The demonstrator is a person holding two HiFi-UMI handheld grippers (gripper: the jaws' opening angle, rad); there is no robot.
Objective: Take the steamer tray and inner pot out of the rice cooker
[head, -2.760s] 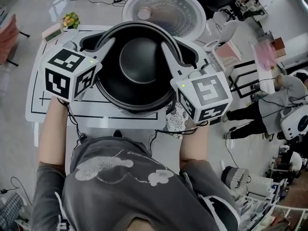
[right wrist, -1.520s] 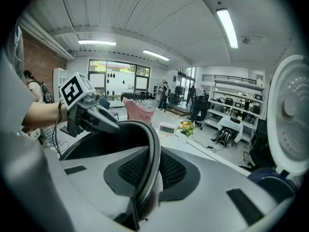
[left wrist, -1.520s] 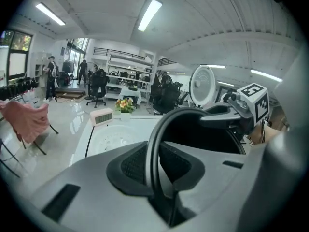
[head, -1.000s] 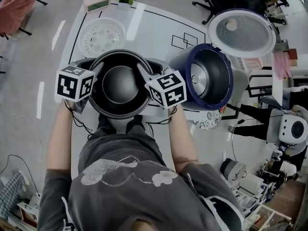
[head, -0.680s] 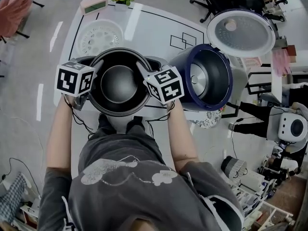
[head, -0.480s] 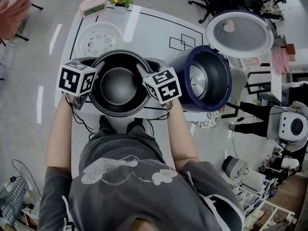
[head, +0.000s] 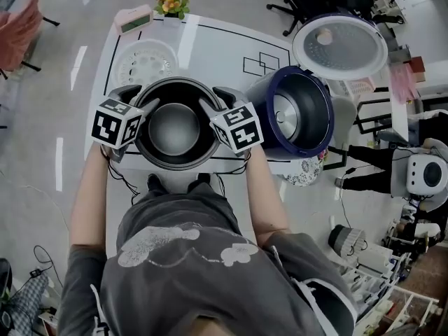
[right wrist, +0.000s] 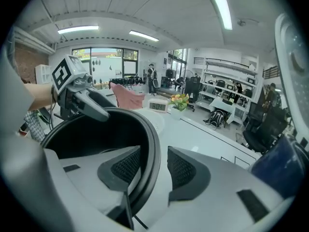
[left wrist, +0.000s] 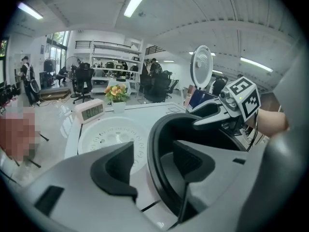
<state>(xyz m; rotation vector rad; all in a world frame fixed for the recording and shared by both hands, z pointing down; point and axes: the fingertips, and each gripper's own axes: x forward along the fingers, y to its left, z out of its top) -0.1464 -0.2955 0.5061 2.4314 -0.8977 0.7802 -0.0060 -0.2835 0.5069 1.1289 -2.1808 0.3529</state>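
Observation:
The black inner pot (head: 175, 126) stands on the white table (head: 217, 44), in front of me. My left gripper (head: 140, 100) straddles its left rim and my right gripper (head: 217, 101) its right rim. In the left gripper view the pot's rim (left wrist: 159, 129) runs between the left gripper's (left wrist: 152, 161) jaws, which are opening, with gaps at both pads. In the right gripper view the right gripper (right wrist: 153, 166) is opening too, one jaw inside the pot (right wrist: 96, 134) and one outside. The white steamer tray (head: 145, 63) lies behind the pot.
The dark blue rice cooker (head: 290, 110) stands at the right with its lid (head: 339, 45) raised. A pink clock (head: 134, 17) and a small flower pot (head: 171, 3) sit at the table's far edge. Chairs, shelves and people lie beyond the table.
The pot, held over the cooker at first, now rests on the table left of it. Both grippers' jaws have spread apart and let go of the rim.

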